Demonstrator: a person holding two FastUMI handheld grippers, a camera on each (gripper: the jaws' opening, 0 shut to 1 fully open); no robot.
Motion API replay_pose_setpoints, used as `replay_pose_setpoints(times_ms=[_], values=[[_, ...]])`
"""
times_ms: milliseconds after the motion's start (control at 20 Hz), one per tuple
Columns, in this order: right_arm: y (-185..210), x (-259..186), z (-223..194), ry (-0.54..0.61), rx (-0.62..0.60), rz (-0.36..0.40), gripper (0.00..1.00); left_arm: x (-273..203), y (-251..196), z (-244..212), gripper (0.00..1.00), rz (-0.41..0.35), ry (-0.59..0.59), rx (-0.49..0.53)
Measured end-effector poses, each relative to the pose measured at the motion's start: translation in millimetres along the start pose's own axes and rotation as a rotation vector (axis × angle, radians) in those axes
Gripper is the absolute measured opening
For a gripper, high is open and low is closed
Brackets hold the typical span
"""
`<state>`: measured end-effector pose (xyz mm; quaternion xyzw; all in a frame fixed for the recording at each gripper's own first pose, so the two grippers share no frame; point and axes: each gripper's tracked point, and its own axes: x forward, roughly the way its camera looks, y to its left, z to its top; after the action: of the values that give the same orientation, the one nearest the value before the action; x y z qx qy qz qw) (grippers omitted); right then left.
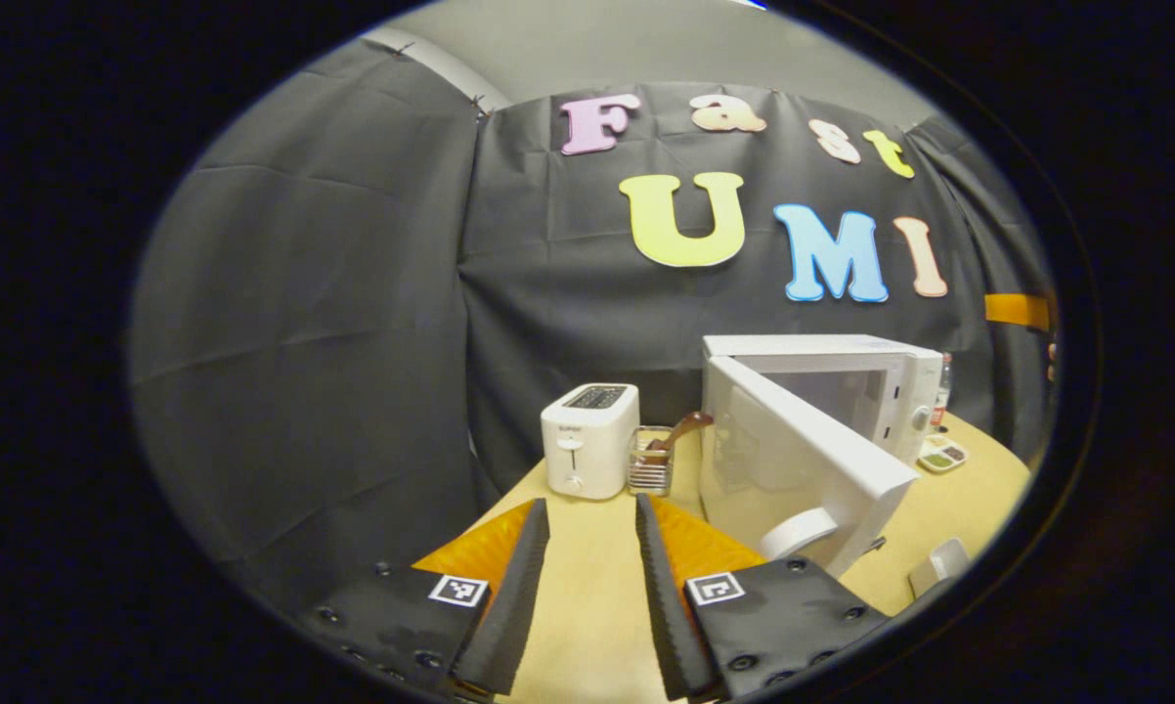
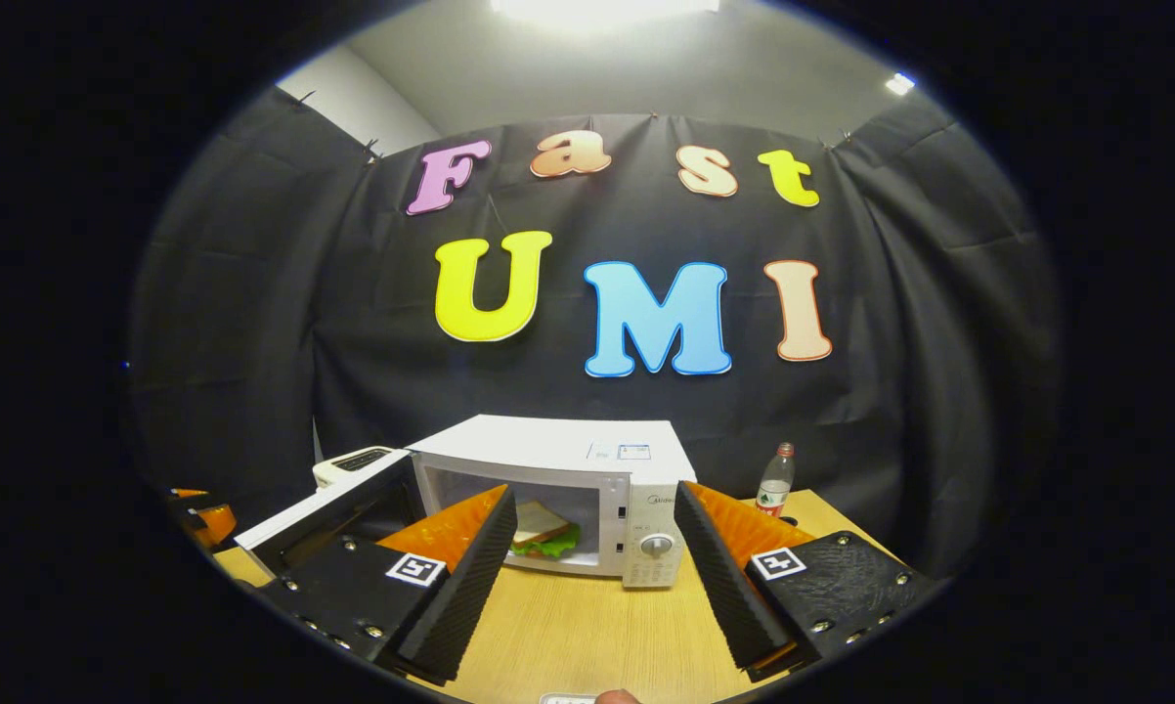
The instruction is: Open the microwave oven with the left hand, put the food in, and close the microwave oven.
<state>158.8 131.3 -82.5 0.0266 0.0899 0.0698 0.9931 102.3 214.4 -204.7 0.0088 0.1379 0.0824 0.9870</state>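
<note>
A sandwich [image 2: 542, 529] sits inside the microwave [image 2: 587, 489], its door [image 1: 803, 460] swung open, while both the left gripper [image 1: 592, 587] and right gripper [image 2: 587, 577] hang spread and empty.

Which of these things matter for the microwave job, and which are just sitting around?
For the job:
white microwave oven
its open white door
sandwich with green lettuce inside

Lying about:
white toaster
clear plastic bottle
clear utensil holder

Dim booth, glaring ceiling light [image 2: 602, 8], fisheye-warped edges.
</note>
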Motion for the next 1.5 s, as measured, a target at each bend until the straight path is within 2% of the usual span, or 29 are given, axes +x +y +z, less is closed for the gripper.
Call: replay_pose_setpoints(times_ms=[50, 100, 150, 250, 300, 350, 400, 450, 550, 1050, 1500], values=[[-5.6, -5.8, 0.7, -0.001, 0.001, -0.002, 0.98, -2.3, -4.2, -3.5, 0.58, -0.009, 0.005, -0.005], [-9.7, -10.9, 1.8, -0.001, -0.001, -0.003, 0.98, -3.1, -9.3, -5.7, 0.5, -0.021, 0.012, -0.011], [-14.6, -17.0, 3.6, -0.004, -0.005, -0.001, 0.98, -3.3, -8.1, -9.6, 0.58, -0.001, 0.014, -0.006], [-25.4, -28.1, 6.6, -0.01, -0.014, -0.001, 0.98, -6.5, -17.4, -14.4, 0.26, -0.012, 0.03, -0.015], [-29.2, -34.2, 8.2, -0.015, -0.014, 0.001, 0.98, -8.9, -23.7, -15.5, 0.27, -0.025, 0.03, -0.023], [-34.3, -39.4, 9.8, -0.018, -0.014, 0.0, 0.98, -12.1, -22.2, -7.9, 0.25, 0.004, 0.025, -0.016], [-39.3, -45.1, 11.4, -0.022, -0.014, -0.002, 0.98, -14.3, -22.9, -11.5, 0.12, 0.021, 0.012, -0.018], [-44.1, -49.6, 12.5, -0.027, -0.011, -0.004, 0.98, -12.2, -31.2, -15.5, 0.07, -0.002, 0.03, -0.026], [-51.0, -60.0, 15.2, -0.034, -0.002, -0.001, 0.98, -12.7, -45.2, -18.3, 0.1, -0.02, 0.033, -0.033], [-94.1, -99.2, 9.4, -0.024, 0.0, -0.001, 0.98, -15.8, -96.1, -21.7, 0.08, -0.055, 0.04, 0.035], [-104.6, -104.4, 15.8, -0.026, 0.012, -0.038, 0.98, -6.4, -180.8, -12.6, 0.07, -0.226, 0.043, 0.055]])
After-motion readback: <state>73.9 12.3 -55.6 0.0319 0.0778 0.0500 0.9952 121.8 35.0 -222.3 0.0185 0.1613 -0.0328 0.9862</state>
